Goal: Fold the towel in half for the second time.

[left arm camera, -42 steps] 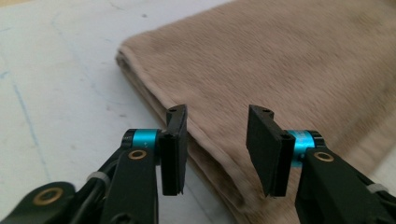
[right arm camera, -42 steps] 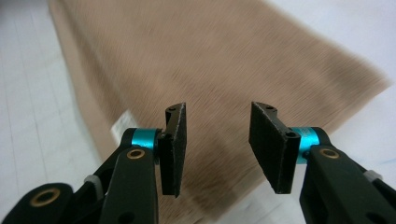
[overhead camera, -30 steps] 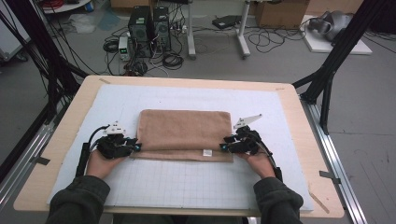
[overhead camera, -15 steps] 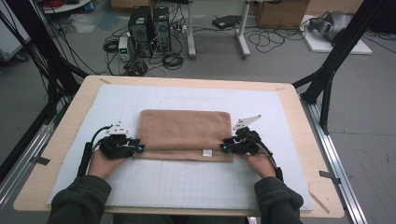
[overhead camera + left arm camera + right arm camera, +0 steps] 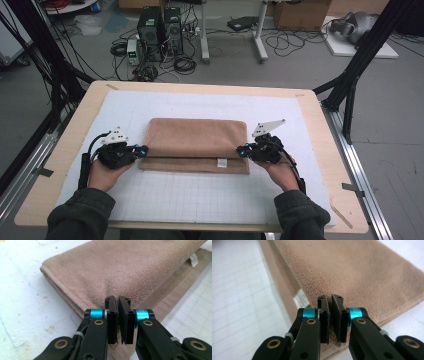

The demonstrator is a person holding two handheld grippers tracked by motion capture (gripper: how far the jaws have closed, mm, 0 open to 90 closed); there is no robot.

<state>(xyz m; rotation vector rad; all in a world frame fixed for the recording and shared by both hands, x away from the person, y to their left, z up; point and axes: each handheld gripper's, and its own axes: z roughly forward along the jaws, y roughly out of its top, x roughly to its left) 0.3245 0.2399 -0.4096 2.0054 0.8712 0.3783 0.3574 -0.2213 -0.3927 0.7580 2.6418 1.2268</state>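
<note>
the folded tan towel (image 5: 197, 145) lies at the middle of the white mat (image 5: 200, 200), its small label (image 5: 221, 162) at 5 o'clock. the left gripper (image 5: 143, 150) has just closed, pinching the towel's 9 o'clock edge; the right gripper (image 5: 241, 149) has just closed, pinching its 3 o'clock edge.

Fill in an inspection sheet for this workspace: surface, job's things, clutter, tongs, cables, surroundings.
Surface: white gridded mat on a wooden table.
Job's things: folded brown towel, white tag at its near edge.
Clutter: nothing seen.
Tongs: left tongs and right tongs have just closed, each pinching a towel end.
Cables: one trails from each tongs; more lie on the floor.
Surroundings: computer towers, boxes, black frame legs.
</note>
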